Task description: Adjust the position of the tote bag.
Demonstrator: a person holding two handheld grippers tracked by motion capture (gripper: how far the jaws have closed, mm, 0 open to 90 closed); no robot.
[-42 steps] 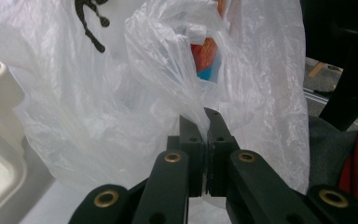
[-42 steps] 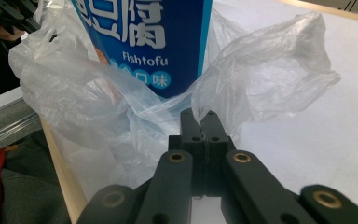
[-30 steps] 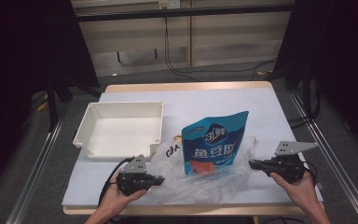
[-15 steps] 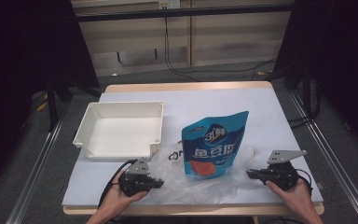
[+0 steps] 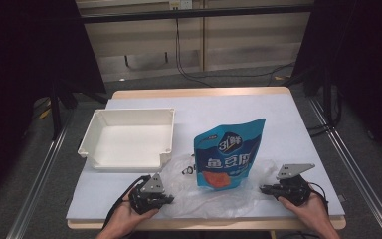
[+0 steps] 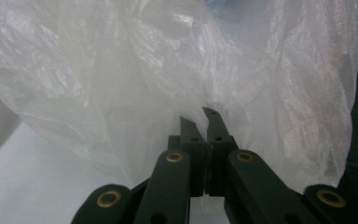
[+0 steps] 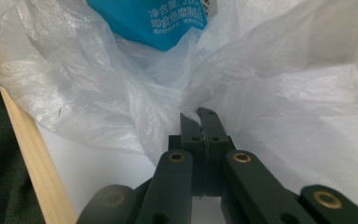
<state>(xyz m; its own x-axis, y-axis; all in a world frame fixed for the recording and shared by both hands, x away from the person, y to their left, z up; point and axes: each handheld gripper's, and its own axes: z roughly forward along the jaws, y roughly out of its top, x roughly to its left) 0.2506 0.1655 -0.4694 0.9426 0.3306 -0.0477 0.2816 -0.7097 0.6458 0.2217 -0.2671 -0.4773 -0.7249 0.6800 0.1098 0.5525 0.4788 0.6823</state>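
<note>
I have both grippers at the near edge of the table (image 5: 288,114), one at each end of a clear plastic bag (image 5: 219,191).

Left gripper (image 5: 166,199): in the high view it sits at the bag's left end, held in the person's left hand (image 5: 129,219). In the left gripper view the gripper (image 6: 205,116) has its jaws pressed together with no gap, and a gathered fold of the plastic bag (image 6: 121,84) is pinched between the tips. The film rises and fans out from the pinch point.

Right gripper (image 5: 264,189): in the high view it sits at the bag's right end, held in the right hand (image 5: 311,211), with its grey plate on top. In the right gripper view the gripper (image 7: 200,116) is likewise fully closed, clamped on a bunched fold of the plastic bag (image 7: 98,93).

Bag position: it lies crumpled and spread flat on the white table cover between the two grippers, close to the front edge. A blue snack pouch (image 5: 226,154) rests with its lower end over the bag and its upper end pointing away from me. The right gripper view shows the pouch (image 7: 158,21) just beyond the film.

A white tray (image 5: 92,144) stands to the left of the pouch, apart from the bag.
</note>
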